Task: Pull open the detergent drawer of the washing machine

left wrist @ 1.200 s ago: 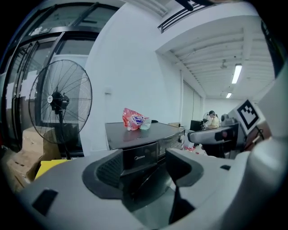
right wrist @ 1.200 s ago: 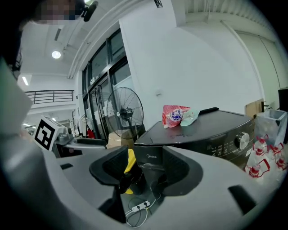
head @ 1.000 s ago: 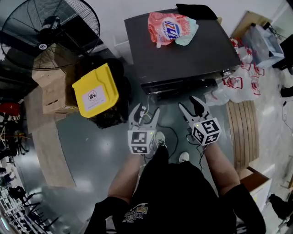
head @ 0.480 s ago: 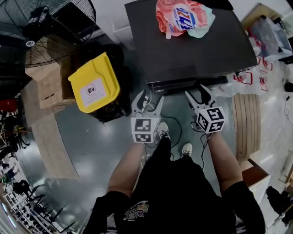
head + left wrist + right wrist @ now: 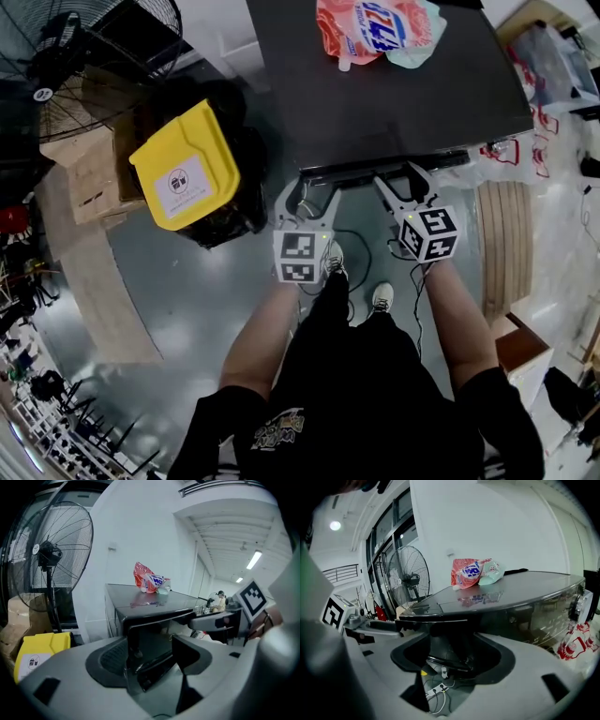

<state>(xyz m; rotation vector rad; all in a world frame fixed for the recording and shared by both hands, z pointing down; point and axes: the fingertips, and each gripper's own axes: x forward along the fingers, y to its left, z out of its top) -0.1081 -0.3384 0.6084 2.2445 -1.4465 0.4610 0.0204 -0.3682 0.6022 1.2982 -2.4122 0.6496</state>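
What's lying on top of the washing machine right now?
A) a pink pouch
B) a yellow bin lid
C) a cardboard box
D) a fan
A: the pink pouch lies on the dark top of the washing machine near its far edge, while the yellow-lidded bin stands on the floor at the head view's left.

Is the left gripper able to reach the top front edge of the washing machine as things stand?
Probably yes. The left gripper is open and points at the front edge of the washing machine from close by; its own view shows nothing between them. The yellow bin stands aside.
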